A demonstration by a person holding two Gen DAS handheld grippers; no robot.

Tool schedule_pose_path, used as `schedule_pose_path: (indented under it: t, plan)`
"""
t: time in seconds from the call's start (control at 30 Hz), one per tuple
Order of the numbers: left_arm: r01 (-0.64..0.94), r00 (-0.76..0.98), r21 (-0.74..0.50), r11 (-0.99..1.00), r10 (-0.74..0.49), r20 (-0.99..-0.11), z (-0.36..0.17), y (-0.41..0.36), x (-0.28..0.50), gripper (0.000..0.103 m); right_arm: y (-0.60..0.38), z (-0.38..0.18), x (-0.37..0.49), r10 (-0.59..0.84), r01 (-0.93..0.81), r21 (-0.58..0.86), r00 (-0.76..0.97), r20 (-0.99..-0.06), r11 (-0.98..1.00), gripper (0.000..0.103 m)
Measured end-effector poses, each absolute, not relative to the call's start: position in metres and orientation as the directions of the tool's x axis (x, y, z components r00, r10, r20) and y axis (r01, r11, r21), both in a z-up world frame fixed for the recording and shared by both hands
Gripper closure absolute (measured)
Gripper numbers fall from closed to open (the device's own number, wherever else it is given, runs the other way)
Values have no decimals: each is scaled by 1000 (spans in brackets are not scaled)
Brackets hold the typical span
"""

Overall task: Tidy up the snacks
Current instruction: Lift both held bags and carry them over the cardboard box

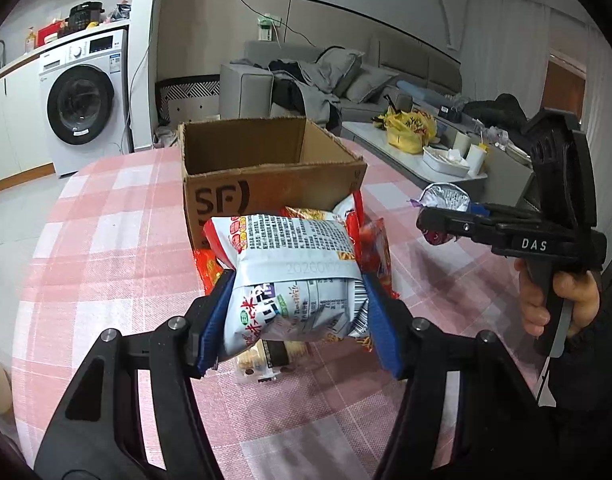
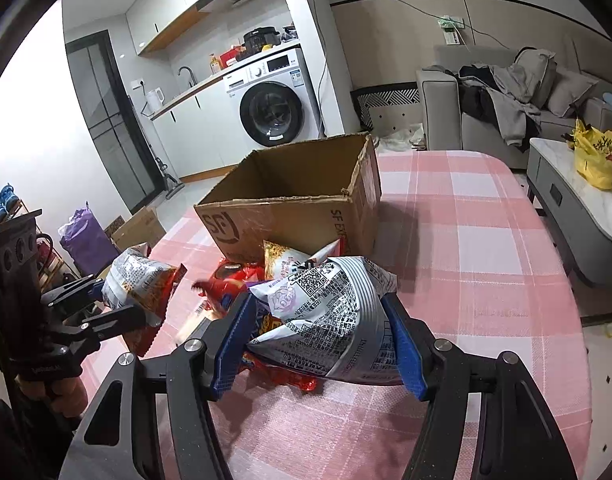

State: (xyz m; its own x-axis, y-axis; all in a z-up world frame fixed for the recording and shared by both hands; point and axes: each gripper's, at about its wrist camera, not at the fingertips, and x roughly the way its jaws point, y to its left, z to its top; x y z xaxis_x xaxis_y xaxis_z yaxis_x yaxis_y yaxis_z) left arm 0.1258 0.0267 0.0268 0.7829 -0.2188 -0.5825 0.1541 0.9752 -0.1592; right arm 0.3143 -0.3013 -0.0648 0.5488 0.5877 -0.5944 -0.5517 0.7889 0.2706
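Observation:
An open cardboard box (image 1: 266, 176) marked SF stands on the pink checked table (image 1: 118, 220); it also shows in the right wrist view (image 2: 302, 208). My left gripper (image 1: 298, 312) is shut on a white and red snack bag (image 1: 294, 272), held above the table in front of the box. My right gripper (image 2: 321, 340) is shut on a silver-white snack bag (image 2: 329, 316). Several red snack packs (image 2: 234, 280) lie between the grippers and the box. The right gripper (image 1: 433, 220) shows at the right of the left wrist view, the left gripper (image 2: 106, 300) at the left of the right wrist view.
A small biscuit pack (image 1: 266, 360) lies on the table under the left bag. A washing machine (image 2: 274, 96) and counter stand behind the box. A grey sofa (image 2: 505, 100) and a low table with a yellow bag (image 2: 593, 156) are to the right.

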Motion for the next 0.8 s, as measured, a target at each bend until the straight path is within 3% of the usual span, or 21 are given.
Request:
schedule_pose_path:
  t: [0.8]
  plan:
    - [21,838,-159,987,-104,-536,48,62,149,43,-278,-28,305,643,-615,250,578,-502,748,37]
